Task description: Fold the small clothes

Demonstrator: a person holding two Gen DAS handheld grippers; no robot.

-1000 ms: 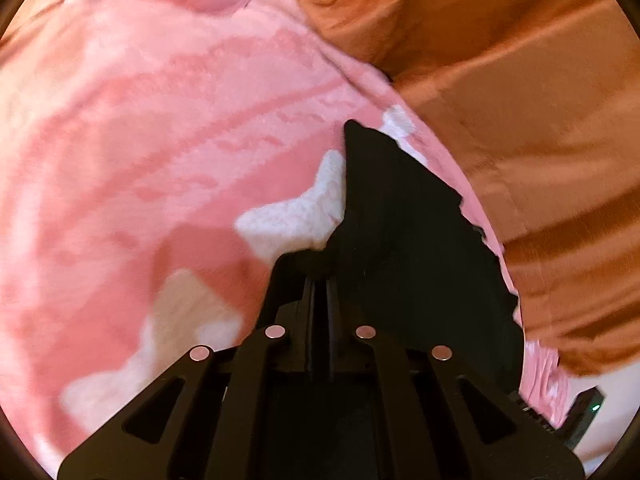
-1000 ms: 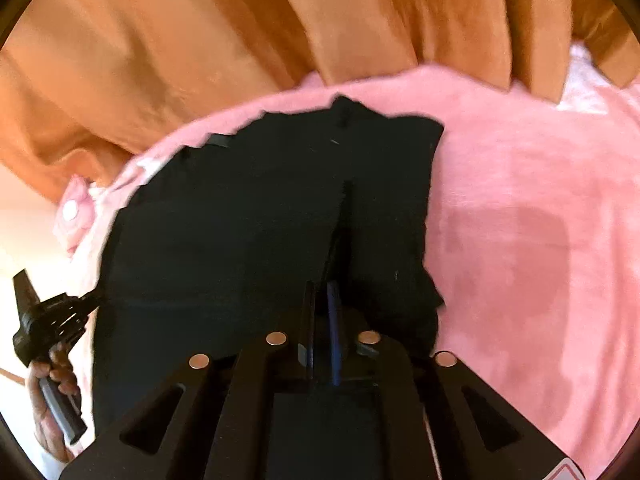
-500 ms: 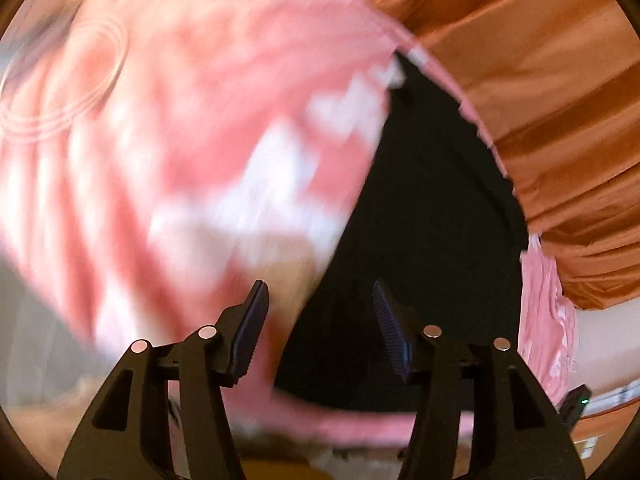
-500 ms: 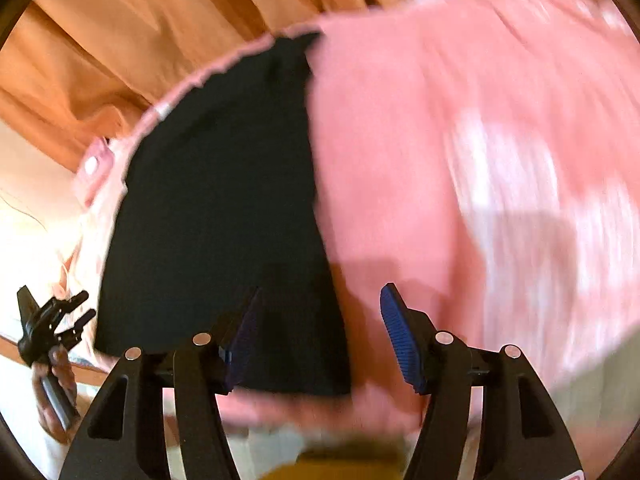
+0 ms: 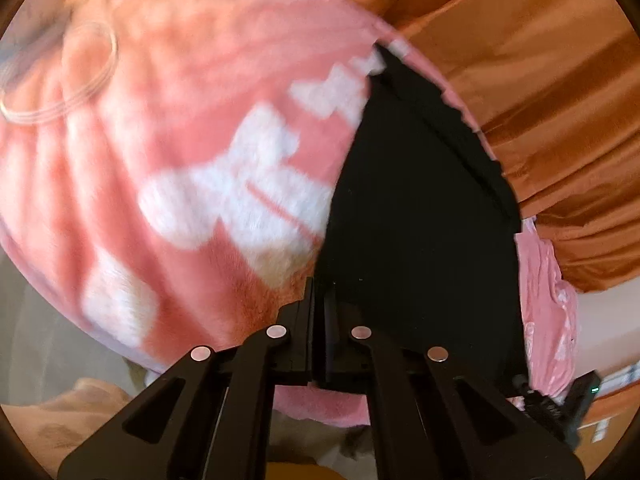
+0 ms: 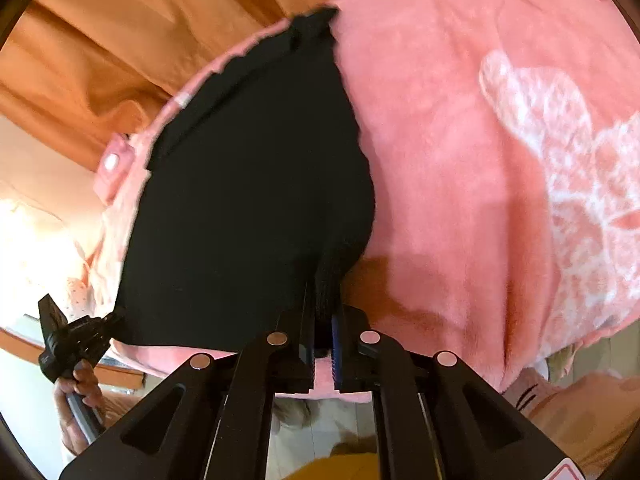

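Observation:
A black garment lies flat on a pink blanket, folded to a narrow shape. My left gripper is shut on its near left corner. In the right wrist view the same garment fills the middle. There my right gripper is shut on the near right corner, with bunched black cloth between its pads. Each gripper shows in the other's view: the right gripper and the left gripper, each at its own near corner.
The pink blanket has white patterns and ends in a near edge just under the grippers. Orange cloth hangs in folds behind the garment. A clear loop of tubing lies at far left. A hand holds the left gripper's handle.
Both grippers let go of the garment's far part, pulled back toward the near edge with jaws open, and have now shut on the near corners.

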